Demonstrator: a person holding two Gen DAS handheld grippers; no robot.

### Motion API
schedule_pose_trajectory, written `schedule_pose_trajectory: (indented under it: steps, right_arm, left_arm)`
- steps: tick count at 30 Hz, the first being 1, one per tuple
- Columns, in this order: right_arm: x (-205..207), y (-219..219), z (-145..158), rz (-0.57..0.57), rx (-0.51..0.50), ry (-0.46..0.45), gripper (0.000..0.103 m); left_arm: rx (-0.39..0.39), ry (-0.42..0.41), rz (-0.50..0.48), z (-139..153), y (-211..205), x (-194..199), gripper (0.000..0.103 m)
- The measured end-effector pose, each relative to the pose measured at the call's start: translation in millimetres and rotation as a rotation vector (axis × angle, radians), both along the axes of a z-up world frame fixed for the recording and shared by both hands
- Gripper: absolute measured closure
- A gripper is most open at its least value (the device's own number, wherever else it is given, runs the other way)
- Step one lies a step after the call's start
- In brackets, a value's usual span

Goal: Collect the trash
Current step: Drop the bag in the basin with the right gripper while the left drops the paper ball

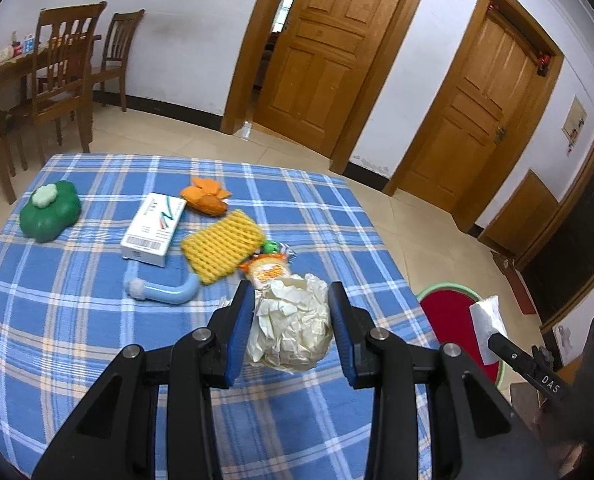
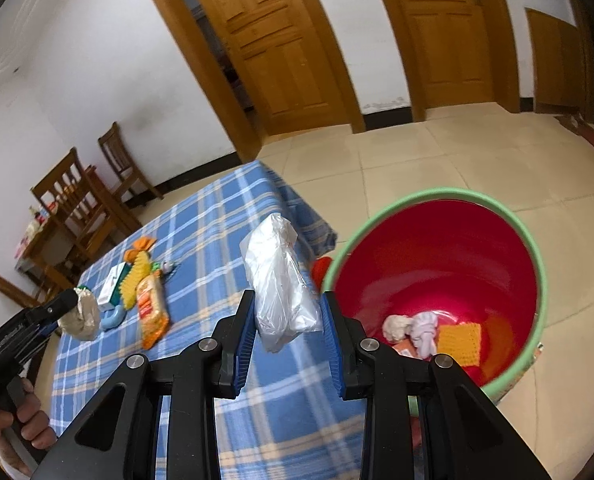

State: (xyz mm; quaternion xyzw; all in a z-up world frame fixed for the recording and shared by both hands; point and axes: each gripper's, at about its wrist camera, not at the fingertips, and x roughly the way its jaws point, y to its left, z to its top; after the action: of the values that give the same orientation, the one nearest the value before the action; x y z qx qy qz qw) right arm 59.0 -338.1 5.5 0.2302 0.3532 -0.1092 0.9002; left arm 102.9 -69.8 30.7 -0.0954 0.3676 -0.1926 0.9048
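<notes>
L claw [image 1: 291,312] grips paper wad [image 1: 293,320], R claw [image 2: 287,320] plastic bag [image 2: 281,284], beside bin [image 2: 533,264], snack pack [image 2: 151,308] nearby

Left gripper [image 1: 291,326]: black arms with blue pads, pointing forward and downward, jaws partly closed and clamped on a ball of crumpled paper [image 1: 293,324]. Right gripper [image 2: 287,322]: same build, also angled downward, jaws partly closed on a clear plastic bag [image 2: 279,280]. In the right wrist view, a bare hand [image 2: 17,420] grips the left gripper's handle at the lower left edge.
</notes>
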Motion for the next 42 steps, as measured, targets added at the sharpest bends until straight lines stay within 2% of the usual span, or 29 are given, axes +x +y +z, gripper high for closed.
schedule_pose_trajectory:
  steps: [23, 42]
  right_arm:
    - [-38, -65, -36, -0.181, 0.09, 0.059, 0.068]
    - [-63, -89, -35, -0.264, 0.093, 0.041, 0.066]
  left_arm:
    - [0.062, 0.034, -0.235, -7, -98, -11, 0.065]
    - [0.135, 0.037, -0.45, -21, -194, -18, 0.065]
